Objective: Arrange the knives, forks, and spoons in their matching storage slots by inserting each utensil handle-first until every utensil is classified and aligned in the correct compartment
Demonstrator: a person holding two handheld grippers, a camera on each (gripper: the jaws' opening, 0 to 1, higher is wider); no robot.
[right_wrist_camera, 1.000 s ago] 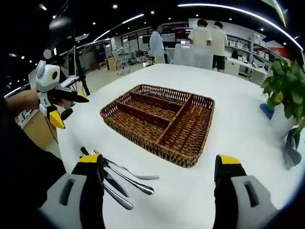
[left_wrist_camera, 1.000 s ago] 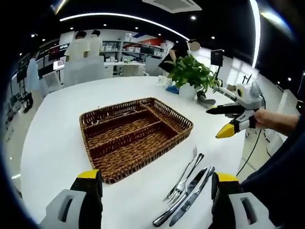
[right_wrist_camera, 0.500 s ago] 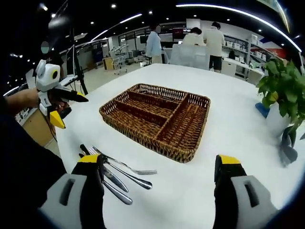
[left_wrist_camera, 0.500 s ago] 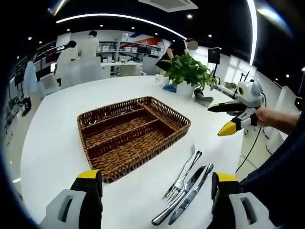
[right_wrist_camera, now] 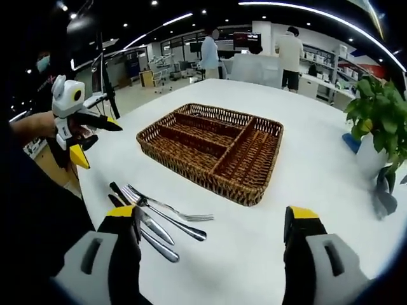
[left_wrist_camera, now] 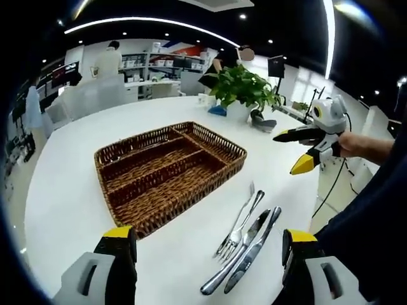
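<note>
Both grippers, left (left_wrist_camera: 206, 270) and right (right_wrist_camera: 210, 264), stand wide and empty. Cutlery (left_wrist_camera: 245, 244) lies at 4 o'clock of the basket (left_wrist_camera: 168, 171). Advised: grip one piece mid-handle, lift clear before inserting.

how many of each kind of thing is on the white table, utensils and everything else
silver metal forks: 2
silver metal knives: 2
brown wicker divided basket: 1
green potted plant: 1
total: 6
</note>
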